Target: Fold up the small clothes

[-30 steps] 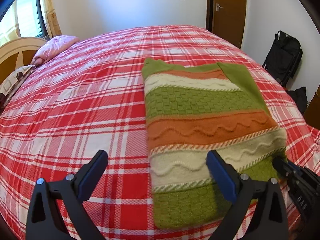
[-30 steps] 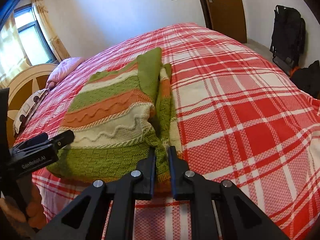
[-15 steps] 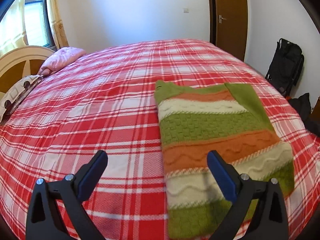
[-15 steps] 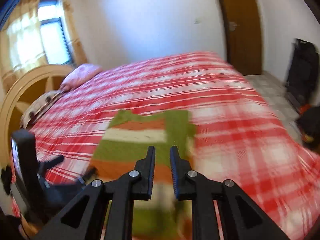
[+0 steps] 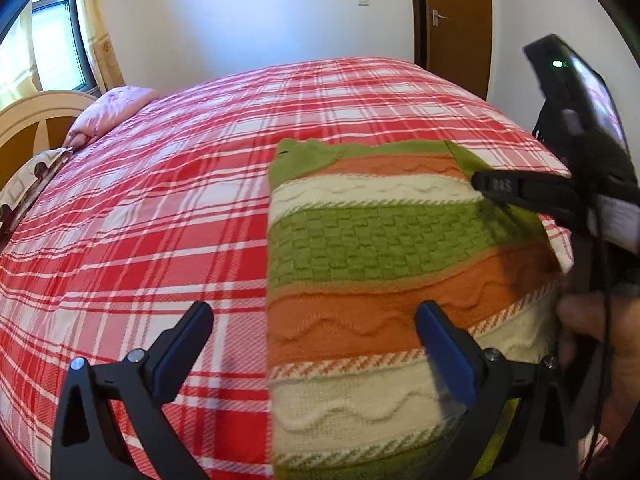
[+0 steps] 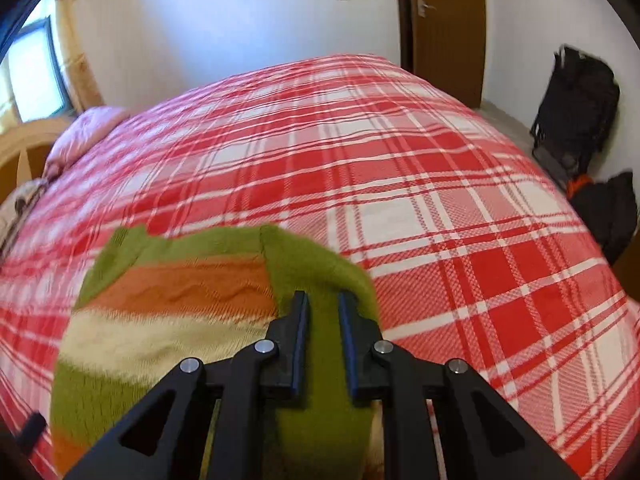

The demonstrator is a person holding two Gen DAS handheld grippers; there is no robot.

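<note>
A knitted sweater (image 5: 372,264) in green, orange and cream stripes lies folded into a long rectangle on the red plaid bed (image 5: 152,208). My left gripper (image 5: 316,344) is open and empty, hovering over the sweater's near left edge. My right gripper (image 6: 323,320) has its jaws nearly closed with a narrow gap, above the folded green sleeve (image 6: 320,276) on the sweater's right side; nothing is clamped. It also shows in the left wrist view (image 5: 504,188), over the sweater's far right part.
A pink pillow (image 5: 112,110) and a wooden headboard (image 5: 28,120) are at the far left. A brown door (image 5: 456,20) is behind the bed. A black backpack (image 6: 576,108) stands by the right wall.
My right gripper let go of the sweater's near edge, lifted, and moved forward over the folded sleeve. My left gripper stayed open and pulled back slightly.
</note>
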